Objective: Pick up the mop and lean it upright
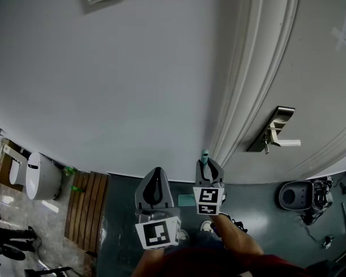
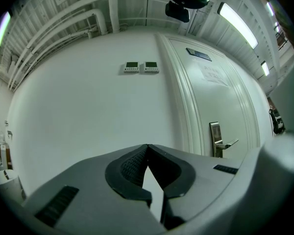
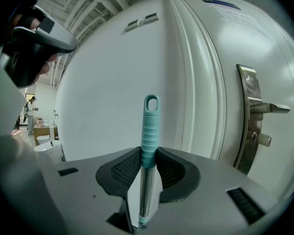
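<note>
Your right gripper (image 3: 148,153) is clenched on the mop (image 3: 150,126). Both pads press the ribbed teal grip just below its looped end, and the metal shaft runs down between the jaws. The handle stands upright. From the head view its teal tip pokes out past the right gripper (image 1: 209,167), close to where the wall meets the door frame; you cannot tell whether it touches.

Your left gripper (image 2: 147,150) is clenched on nothing, its pad tips meeting. It sits just left of the right one, pointed at the bare wall.

Beyond both grippers rises a plain white wall (image 1: 132,85). To its right is a white door (image 1: 317,79) in a moulded frame, with a metal lever handle (image 1: 277,134). Two small control panels (image 2: 141,67) hang high on the wall. Overhead are white pipes and strip lights (image 2: 237,23).

The floor (image 1: 259,206) below you is dark grey-green. Far left on it lies a slatted wooden board (image 1: 86,209), and beyond that a white rounded bin (image 1: 40,176) whose contents you cannot see. On the right, by the door, sits a dark round-bodied unit (image 1: 295,195); whether it holds anything is unclear.
</note>
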Demonstrator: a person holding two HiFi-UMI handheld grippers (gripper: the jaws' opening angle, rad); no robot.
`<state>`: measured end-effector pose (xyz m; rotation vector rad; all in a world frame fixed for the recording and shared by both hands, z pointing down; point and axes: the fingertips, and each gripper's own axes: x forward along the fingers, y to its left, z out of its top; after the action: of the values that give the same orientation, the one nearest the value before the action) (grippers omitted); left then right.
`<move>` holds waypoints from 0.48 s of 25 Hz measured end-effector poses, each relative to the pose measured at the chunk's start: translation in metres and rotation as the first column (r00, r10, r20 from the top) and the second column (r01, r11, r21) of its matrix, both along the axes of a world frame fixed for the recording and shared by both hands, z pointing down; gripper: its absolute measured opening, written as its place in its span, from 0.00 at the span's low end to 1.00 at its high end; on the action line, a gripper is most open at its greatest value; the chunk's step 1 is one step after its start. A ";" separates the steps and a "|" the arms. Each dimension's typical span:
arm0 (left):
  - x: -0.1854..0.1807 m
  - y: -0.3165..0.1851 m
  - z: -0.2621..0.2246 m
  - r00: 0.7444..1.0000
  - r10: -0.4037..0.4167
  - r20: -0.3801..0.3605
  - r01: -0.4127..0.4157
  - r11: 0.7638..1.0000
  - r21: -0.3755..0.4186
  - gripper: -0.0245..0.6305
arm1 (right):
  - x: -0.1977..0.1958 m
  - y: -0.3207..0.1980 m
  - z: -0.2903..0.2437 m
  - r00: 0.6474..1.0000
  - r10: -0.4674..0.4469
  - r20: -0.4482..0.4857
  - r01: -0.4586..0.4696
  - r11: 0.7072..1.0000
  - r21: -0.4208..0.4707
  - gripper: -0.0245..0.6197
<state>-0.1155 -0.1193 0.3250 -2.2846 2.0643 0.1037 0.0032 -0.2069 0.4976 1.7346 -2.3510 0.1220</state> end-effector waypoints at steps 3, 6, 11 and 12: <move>-0.001 0.001 0.001 1.000 -0.003 0.000 0.003 1.000 -0.005 0.06 | -0.003 -0.016 0.002 1.000 0.011 -0.008 -0.011 1.000 -0.003 0.21; -0.002 0.002 0.001 1.000 -0.007 0.001 0.007 1.000 -0.009 0.06 | -0.006 -0.030 0.004 1.000 0.020 -0.012 -0.020 1.000 -0.008 0.21; -0.004 0.004 0.004 1.000 -0.015 0.000 0.015 1.000 -0.012 0.06 | -0.008 -0.054 0.007 0.999 0.048 -0.023 -0.049 0.999 -0.022 0.21; -0.005 0.004 0.004 1.000 -0.016 0.001 0.016 1.000 -0.013 0.06 | -0.008 -0.057 0.008 0.998 0.052 -0.025 -0.053 0.998 -0.026 0.21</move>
<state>-0.1200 -0.1151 0.3294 -2.2750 2.0882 0.0893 -0.0046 -0.2643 0.5055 1.7757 -2.2764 0.1394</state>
